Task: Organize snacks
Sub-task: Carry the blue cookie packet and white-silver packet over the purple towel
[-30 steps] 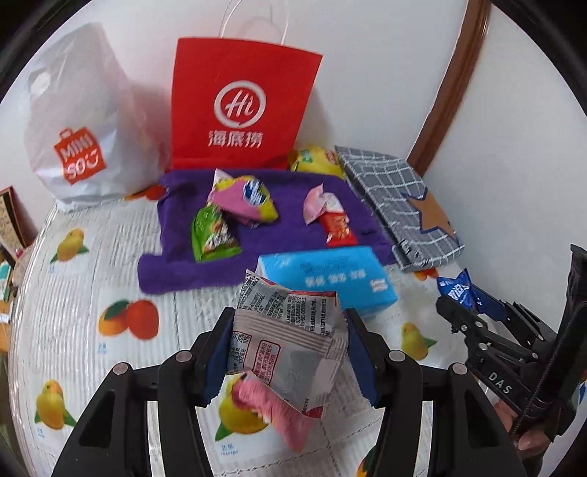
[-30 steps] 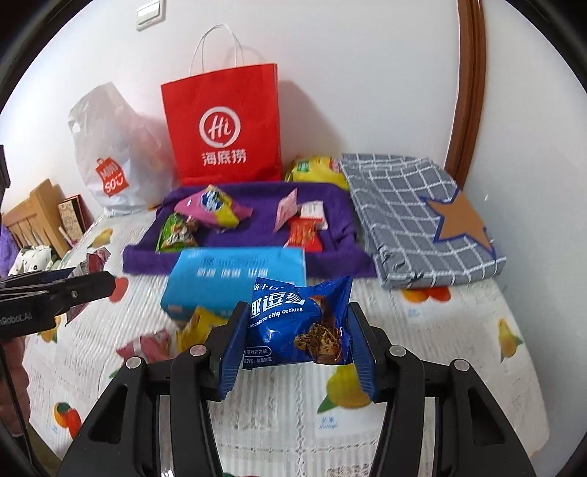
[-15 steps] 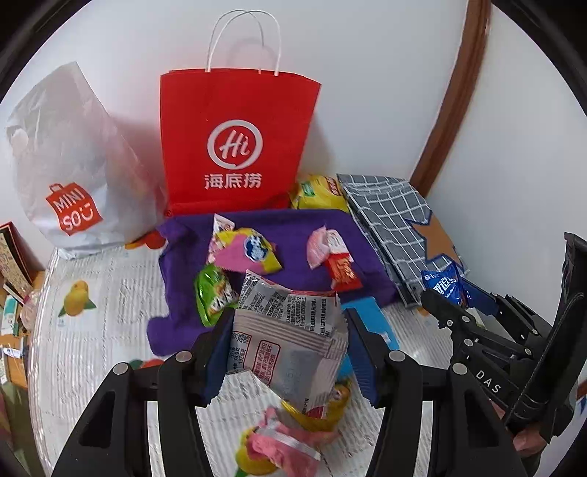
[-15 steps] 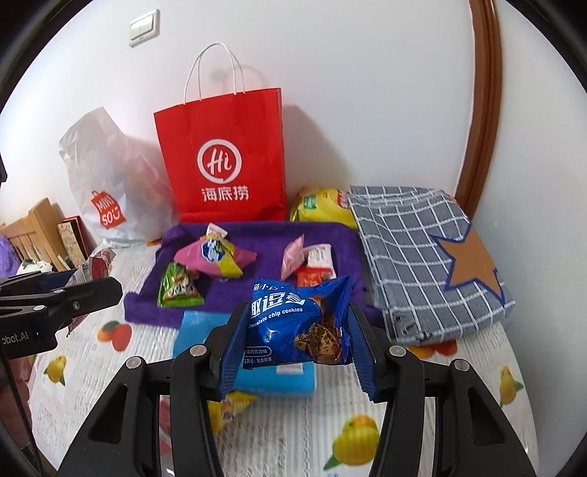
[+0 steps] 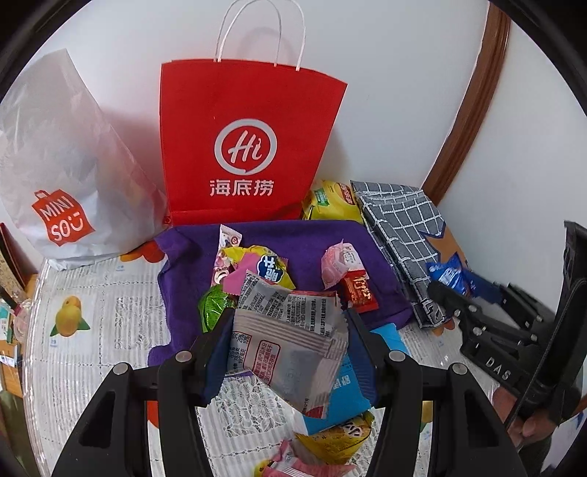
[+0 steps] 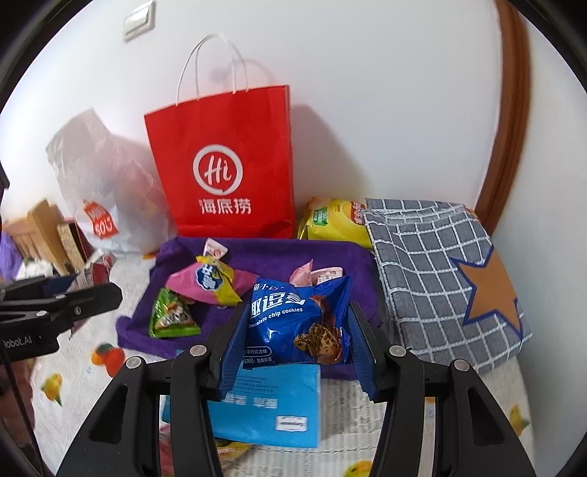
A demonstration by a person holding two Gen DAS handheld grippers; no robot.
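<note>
Blue pads of both tongs clamp snacks: left gripper (image 5: 290,352) pinches a grey sachet (image 5: 290,341), right gripper (image 6: 293,330) a blue cookie bag (image 6: 297,319). Both have carried forward over the purple cloth (image 5: 308,238), so drop-off looks close.

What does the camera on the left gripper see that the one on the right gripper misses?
Only the left wrist view shows the silver-grey packet clamped in the left gripper, its printed back facing the lens, and a small red wrapper on the purple cloth.

Only the right wrist view shows the front of the blue cookie bag held in the right gripper, plus a wall switch.

Both show the red paper bag, the white plastic bag, the checked grey cloth, the yellow chip bag and the green packet.
</note>
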